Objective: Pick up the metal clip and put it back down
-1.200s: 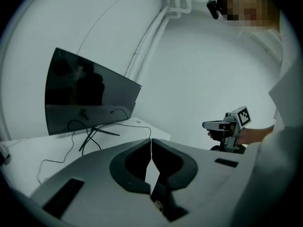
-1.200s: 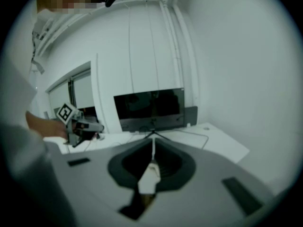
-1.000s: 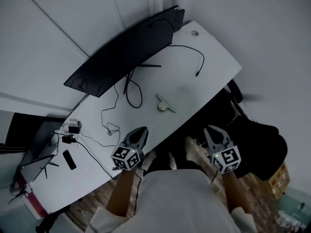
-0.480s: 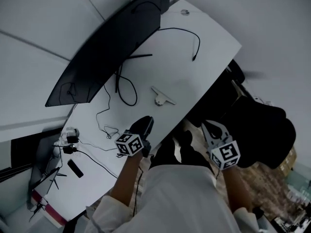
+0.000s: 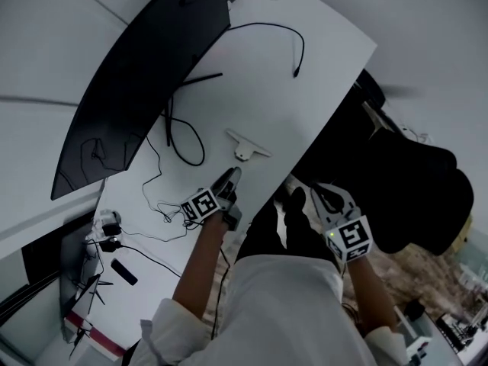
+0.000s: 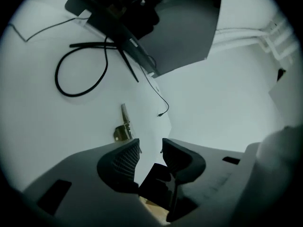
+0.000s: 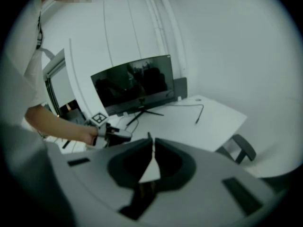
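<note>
Metal clip (image 5: pixel 245 145) on white table (image 5: pixel 313 97)

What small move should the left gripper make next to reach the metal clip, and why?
Probably ease the left gripper forward and a little leftward in its own view, toward the metal clip. Its jaws have just been opening and nothing is between them. The clip lies on the white desk just beyond the left jaw, not yet in the gap.
</note>
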{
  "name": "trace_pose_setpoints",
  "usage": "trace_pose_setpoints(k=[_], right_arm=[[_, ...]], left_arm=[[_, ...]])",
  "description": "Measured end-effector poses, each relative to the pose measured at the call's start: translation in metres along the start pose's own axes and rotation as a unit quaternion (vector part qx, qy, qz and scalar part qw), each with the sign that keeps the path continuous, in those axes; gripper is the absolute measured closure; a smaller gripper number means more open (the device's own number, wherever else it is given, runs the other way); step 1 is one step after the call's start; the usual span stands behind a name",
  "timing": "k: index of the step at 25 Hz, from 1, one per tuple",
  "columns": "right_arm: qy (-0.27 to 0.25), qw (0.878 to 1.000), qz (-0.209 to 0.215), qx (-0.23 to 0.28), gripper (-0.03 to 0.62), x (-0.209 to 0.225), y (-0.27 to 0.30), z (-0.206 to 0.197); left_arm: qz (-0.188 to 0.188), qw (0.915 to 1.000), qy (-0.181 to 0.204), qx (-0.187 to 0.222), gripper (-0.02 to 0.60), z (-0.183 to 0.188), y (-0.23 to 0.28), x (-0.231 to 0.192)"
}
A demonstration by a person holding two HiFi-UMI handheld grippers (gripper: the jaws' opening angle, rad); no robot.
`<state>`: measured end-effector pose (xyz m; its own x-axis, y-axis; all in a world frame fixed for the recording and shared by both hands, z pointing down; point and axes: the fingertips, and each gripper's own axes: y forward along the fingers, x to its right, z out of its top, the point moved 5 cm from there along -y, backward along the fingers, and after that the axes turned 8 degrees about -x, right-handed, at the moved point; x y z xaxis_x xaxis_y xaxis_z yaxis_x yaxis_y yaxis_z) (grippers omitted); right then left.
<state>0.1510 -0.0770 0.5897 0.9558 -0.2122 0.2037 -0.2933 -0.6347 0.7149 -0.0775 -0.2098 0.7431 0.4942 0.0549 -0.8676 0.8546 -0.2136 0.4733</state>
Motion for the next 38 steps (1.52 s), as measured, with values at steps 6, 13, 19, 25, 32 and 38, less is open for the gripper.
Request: trace_pose_setpoints(k=[6,13,19,25,32,38], right_arm=[[0.011,1.0,0.002,-0.012,0.56,0.001,0.008,-0.01],[0.027,0.999,-0.005,-0.018,0.56,0.007,0.009,-0.023],[0.029,0.999,-0.013,-0.026,0.56,0.008,0.006,-0.031],[0.029,0.999,-0.022,-0.024,0.56,0.009,0.0,-0.032],[0.014,1.0,-0.023,-0.01,0.56,0.008,-0.01,-0.021],[-0.001,1.0,-0.02,-0.001,0.56,0.006,-0.018,-0.014]], left_arm=[[-0.023,0.9943,-0.105,0.003,0.348,0.003,0.029,-0.025],[-0.026,0.9849,-0.171,0.015,0.344,0.005,0.053,-0.043],[-0.01,0.9815,-0.189,0.026,0.472,0.008,0.063,-0.053],[-0.015,0.9845,-0.172,0.03,0.545,0.011,0.066,-0.045],[-0.016,0.9874,-0.155,0.031,0.545,0.015,0.057,-0.034],[-0.02,0.9891,-0.143,0.031,0.545,0.016,0.043,-0.017]])
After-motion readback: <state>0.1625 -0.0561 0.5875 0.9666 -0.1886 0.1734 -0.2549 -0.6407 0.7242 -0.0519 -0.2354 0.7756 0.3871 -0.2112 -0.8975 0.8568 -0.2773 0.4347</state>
